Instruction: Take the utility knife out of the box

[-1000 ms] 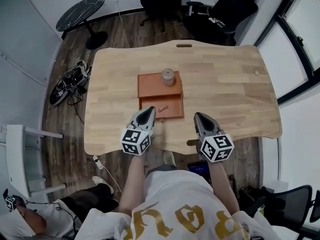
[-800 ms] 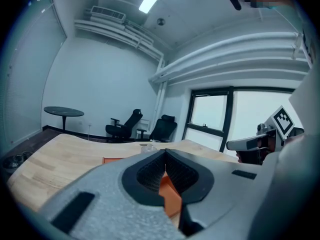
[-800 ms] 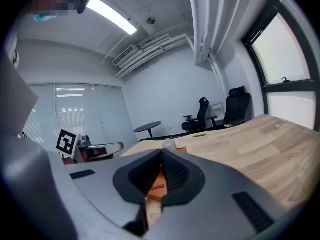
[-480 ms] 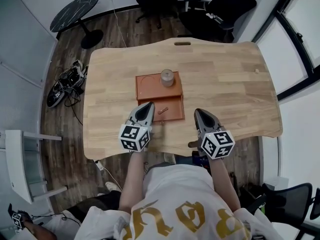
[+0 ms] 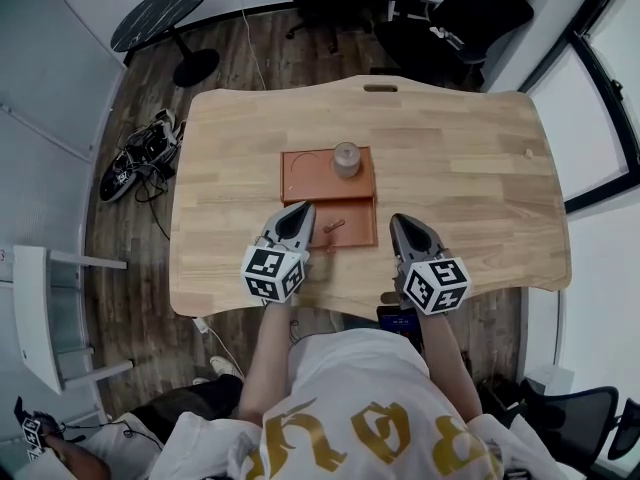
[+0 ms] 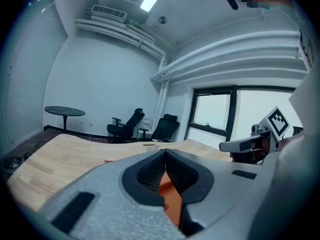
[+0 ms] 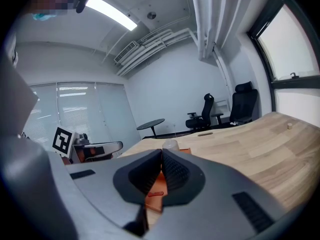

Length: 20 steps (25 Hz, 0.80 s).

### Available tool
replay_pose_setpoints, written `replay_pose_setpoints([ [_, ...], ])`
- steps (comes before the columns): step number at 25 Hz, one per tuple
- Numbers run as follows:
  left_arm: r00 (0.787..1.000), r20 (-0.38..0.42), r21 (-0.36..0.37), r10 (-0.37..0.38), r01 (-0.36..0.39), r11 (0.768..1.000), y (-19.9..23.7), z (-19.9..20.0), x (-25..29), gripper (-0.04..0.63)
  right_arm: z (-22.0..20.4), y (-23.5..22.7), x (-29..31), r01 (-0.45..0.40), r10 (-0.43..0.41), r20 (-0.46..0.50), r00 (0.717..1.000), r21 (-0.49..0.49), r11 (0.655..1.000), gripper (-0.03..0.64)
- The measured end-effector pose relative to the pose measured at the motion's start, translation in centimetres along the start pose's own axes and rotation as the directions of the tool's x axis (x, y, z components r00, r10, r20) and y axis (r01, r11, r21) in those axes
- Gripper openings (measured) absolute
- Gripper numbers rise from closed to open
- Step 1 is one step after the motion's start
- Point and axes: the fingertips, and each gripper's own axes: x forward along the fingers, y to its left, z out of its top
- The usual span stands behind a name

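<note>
step in hand: the approach; both tools are held low at the near edge of the surface (image 5: 470,188), pointing at the box (image 5: 358,232), and nothing has been grasped yet
left tool (image 5: 299,216): jaws closed tip to tip with nothing between them; its nose is at the near left corner of the box
right tool (image 5: 401,225): jaws also closed and empty; its nose is just off the box's near right side, apart from it
utility knife (image 5: 330,230): lies slantwise in the open near tray of the box, untouched, nearer the left tool than the right
box parts: the open tray towards the person and a flat orange panel joined behind it; a jar (image 5: 346,158) stands on the panel's far right corner
next move, as I judge it: one tool has to open its jaws, dip over the tray wall and close across the knife's slim body; the tray looks shallow, so a steeper angle would probably help; the other tool may need to steady the box against sliding
count, tools: two
count, boxes: one, in two joined parts
count, knives: one
count, jars: one
count, beyond the surface: one round side table (image 5: 160,13); office chairs (image 5: 450,18) too bunched to number
</note>
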Motion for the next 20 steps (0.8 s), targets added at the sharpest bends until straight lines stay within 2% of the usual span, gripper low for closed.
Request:
replay_pose_setpoints([
  [12,0.999,-0.054,-0.049,-0.006,0.003,0.999,1.0,-2.3,1.5,0.009,-2.5,-0.6,1.0,-0.002,0.003,-0.065,0.998,0.025,1.0,0.011],
  [20,0.989,-0.134,-0.084,-0.064,0.053,0.995,1.1,-4.5,3.6,0.011,-2.9,-2.2,2.2,0.012,-0.009,-0.089,0.996,0.036,0.999,0.011],
])
